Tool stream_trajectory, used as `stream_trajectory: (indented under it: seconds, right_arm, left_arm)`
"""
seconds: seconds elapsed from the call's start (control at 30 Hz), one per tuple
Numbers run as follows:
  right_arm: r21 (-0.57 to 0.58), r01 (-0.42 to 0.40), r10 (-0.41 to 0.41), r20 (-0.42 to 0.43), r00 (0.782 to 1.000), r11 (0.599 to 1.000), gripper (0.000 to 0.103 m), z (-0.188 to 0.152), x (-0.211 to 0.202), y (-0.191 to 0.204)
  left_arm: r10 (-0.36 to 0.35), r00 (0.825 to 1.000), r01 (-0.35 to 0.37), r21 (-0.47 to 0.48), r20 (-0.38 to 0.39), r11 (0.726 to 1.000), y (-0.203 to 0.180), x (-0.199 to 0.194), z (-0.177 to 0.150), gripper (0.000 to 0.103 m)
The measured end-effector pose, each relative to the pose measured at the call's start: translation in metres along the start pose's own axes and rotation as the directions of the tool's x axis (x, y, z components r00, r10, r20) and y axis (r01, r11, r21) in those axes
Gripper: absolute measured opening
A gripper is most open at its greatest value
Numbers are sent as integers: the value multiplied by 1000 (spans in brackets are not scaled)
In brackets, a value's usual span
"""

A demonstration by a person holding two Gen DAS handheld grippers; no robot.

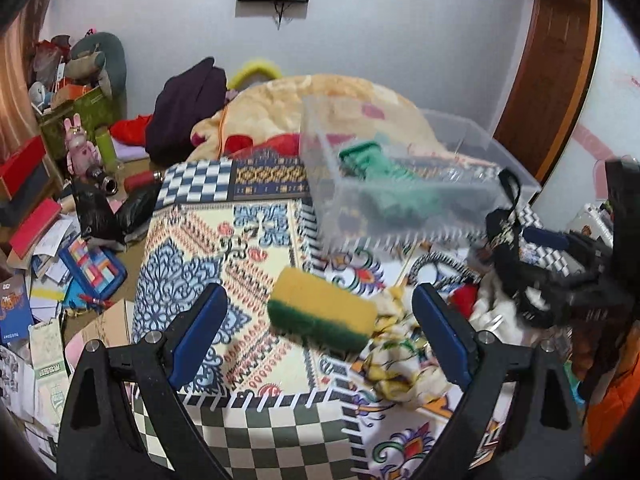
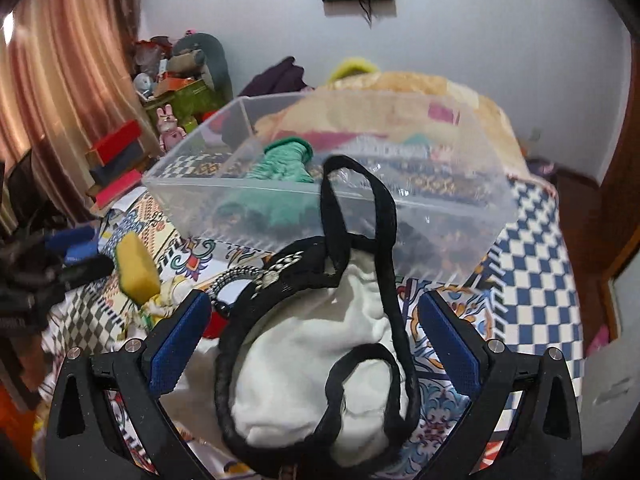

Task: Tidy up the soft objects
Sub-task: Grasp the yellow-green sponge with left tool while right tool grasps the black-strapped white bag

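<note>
Yellow-and-green sponge [image 1: 322, 312] sits just ahead between the wide-open, empty left gripper [image 1: 320, 320] jaws, lined up for a grab. Right gripper [image 2: 314, 338], also open and empty, straddles the black-strapped white cloth [image 2: 320, 364]; clear bin [image 2: 332, 184] beyond already holds a green glove [image 2: 284, 160].

Yellow-green sponge [image 1: 322, 309], green glove [image 2: 280, 168], white cloth [image 2: 304, 364], black strap [image 2: 384, 248].

Clear bin [image 1: 400, 184] motion-blurred in left view, green item [image 1: 384, 168] inside smeared, unidentifiable. White cloth [image 2: 304, 364] partly hidden under black strap [image 2: 384, 248]. Right gripper [image 1: 576, 256] blurred at frame edge.
</note>
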State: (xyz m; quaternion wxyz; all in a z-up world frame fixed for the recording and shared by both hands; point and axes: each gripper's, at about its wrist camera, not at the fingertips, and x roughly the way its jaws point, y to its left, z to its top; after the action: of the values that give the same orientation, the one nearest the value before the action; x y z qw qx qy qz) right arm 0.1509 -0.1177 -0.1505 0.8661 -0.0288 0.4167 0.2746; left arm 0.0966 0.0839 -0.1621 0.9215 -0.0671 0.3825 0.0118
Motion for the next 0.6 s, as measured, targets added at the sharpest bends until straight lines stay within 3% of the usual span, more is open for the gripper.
stream_trajectory:
  seconds: [0.13,0.2,0.27,0.3,0.33,0.43,0.5,0.6]
  right_arm:
    - [43,-10,10,-4,1000,999,102,0,2,-7]
    - [51,-9,9,-1,1000,999,94,0,2,-10]
    - [54,-26,26,-9,1000,998,75,-2,1,-11]
    - [56,-34,35,-13,999,998,71,0,1,-12]
    - [56,-37,38,-14,999,998,66,0,1,-11]
    - [40,-55,56,-2,998,998,37,-2,-4,-9]
    - [22,-50,50,10,999,998,35,-3,-8,-7]
    - [-7,-38,38,27,999,999,23,-8,-16,-4]
  left_arm:
    - [3,1000,-2,19,-12,1000,-1,9,-6,94]
    - [7,1000,-6,31,-19,1000,-3,14,-8,94]
    - [6,1000,-5,36,-23,999,-4,17,-9,94]
    - [7,1000,-6,36,-24,999,-4,19,-9,93]
    - [6,1000,-5,36,-26,999,-5,21,-9,88]
    - [-4,999,6,49,-41,999,-9,24,-11,77]
    - [-2,1000,3,66,-27,998,-12,22,-13,72]
    - [2,1000,0,86,-25,996,-16,21,-15,64]
